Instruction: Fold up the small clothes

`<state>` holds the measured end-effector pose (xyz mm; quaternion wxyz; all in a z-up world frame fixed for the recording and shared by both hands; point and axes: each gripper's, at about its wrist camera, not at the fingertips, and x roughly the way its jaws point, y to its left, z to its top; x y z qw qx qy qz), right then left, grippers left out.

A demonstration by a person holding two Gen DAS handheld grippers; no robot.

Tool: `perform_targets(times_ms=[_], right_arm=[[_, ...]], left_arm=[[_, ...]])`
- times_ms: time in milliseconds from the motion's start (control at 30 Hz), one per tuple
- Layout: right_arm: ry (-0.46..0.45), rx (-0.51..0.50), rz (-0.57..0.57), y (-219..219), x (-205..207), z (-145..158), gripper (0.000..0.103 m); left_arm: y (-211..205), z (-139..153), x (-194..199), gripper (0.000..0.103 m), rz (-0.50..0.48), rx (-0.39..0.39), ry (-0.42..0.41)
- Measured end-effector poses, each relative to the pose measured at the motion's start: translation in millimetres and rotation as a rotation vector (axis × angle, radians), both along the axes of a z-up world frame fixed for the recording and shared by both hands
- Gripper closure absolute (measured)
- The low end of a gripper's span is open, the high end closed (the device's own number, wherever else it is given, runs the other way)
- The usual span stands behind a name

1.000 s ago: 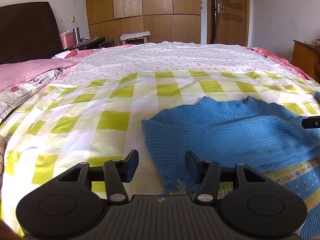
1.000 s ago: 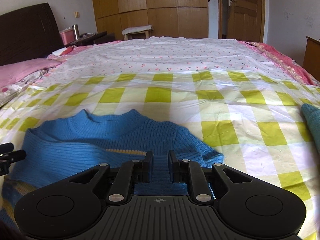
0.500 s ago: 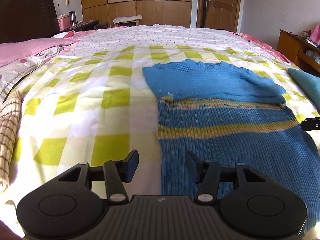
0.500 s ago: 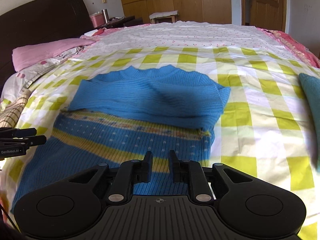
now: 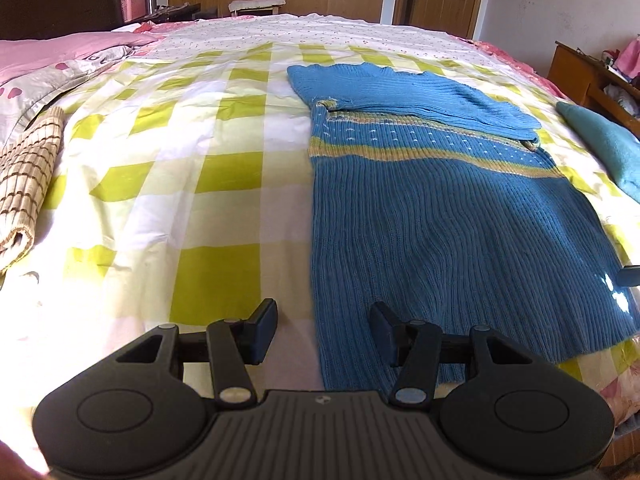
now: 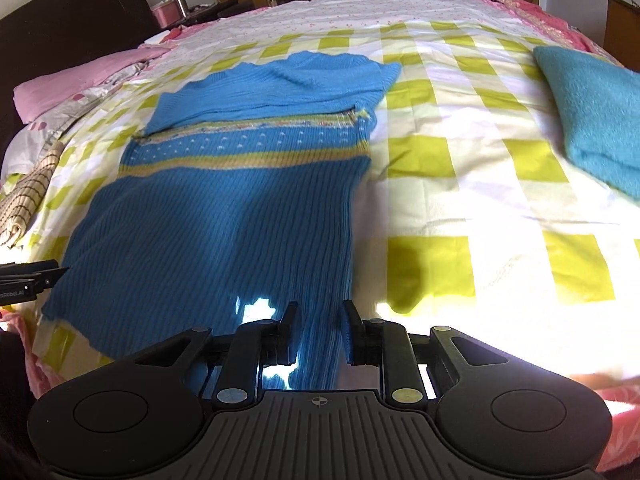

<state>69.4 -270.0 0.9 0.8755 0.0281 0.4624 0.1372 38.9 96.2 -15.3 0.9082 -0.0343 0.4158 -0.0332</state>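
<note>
the blue sweater (image 5: 448, 216) lies flat on the bed (image 5: 224, 184), its top part folded down over the yellow-striped band, its ribbed lower part running toward both cameras. the left claw (image 5: 323, 330) hangs over the sweater's near left corner: its jaws stand apart, one finger over the checked sheet and the other over the knit, nothing pinched between them. the right claw (image 6: 318, 330) sits over the sweater's near right edge; its jaws are narrow but parted and have just been opening, with a strip of the blue knit showing in the gap and the pads not pressing on it. in the right wrist view the left claw's tips show at the left edge beside the sweater's hem. a teal folded cloth (image 6: 592, 120) lies well off to the right on the sheet, a brown checked cloth (image 5: 28, 184) near the bed's left edge, pink pillows (image 5: 52, 52) by the dark headboard. nothing lies between either claw and the hem.
</note>
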Motion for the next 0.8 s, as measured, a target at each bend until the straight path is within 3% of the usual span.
perform_targets(times_ms=[367,800], right_arm=[[0.067,0.079,-0.004,-4.0,-8.8,-6.1,0.079],[0.138,0.162,-0.050,-19.3,-11.6,-8.8,0.079]], left_arm=[[-1.7,1.2,-5.9,0.068,-0.029,-0.077,0.014],[0.8,-1.0,-2.3,0.069,-0.060,-0.117,0.033]])
